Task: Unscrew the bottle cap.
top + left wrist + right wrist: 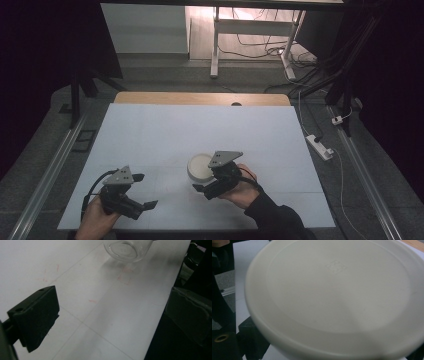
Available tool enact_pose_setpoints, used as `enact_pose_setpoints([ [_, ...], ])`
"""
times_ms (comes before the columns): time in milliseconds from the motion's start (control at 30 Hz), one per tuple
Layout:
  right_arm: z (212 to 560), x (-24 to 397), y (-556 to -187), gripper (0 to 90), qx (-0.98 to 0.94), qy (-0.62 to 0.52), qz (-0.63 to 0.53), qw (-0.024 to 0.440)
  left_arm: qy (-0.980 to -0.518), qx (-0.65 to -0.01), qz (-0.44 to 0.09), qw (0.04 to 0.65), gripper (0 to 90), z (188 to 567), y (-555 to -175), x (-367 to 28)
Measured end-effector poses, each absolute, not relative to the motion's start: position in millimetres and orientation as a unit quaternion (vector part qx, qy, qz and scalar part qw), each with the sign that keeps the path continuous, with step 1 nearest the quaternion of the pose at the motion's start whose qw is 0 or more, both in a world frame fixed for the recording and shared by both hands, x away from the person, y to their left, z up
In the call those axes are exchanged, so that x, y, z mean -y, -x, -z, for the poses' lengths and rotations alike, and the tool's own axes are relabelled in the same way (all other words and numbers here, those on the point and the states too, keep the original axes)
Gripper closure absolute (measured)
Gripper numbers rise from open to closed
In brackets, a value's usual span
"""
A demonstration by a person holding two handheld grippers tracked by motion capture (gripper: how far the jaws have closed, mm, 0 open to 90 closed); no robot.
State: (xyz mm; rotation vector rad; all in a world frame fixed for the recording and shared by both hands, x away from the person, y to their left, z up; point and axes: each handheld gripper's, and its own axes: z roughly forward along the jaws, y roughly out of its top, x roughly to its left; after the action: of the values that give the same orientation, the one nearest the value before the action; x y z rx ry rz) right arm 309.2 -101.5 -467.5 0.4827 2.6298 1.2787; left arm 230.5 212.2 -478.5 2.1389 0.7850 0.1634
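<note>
A glass jar (125,250) with a white lid (200,166) stands on the white table cover (200,130), a little right of centre near the front. My right gripper (205,182) reaches around it from the near right, one jaw in front of the jar. In the right gripper view the lid (332,290) sits very close over my right gripper (334,350) and hides both jaw tips, so contact is unclear. My left gripper (145,190) hovers at the front left, open and holding nothing. In the left gripper view, my left gripper (113,315) points toward the jar.
The table's front edge runs just below both hands. A wooden strip (200,98) borders the far side of the cover. Metal rails (45,175) flank the table, a power strip (320,146) lies on the floor at the right, and desk legs (215,45) stand beyond.
</note>
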Motion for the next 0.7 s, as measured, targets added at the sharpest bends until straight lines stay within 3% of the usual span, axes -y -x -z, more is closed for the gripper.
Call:
enact_pose_setpoints([
  [700,470.4,98.3,-308.1,6.7,-0.887,-0.151,-0.430,0.080,-0.874,-0.233,-0.065,0.421,0.0,455.0,-278.0,-167.1],
])
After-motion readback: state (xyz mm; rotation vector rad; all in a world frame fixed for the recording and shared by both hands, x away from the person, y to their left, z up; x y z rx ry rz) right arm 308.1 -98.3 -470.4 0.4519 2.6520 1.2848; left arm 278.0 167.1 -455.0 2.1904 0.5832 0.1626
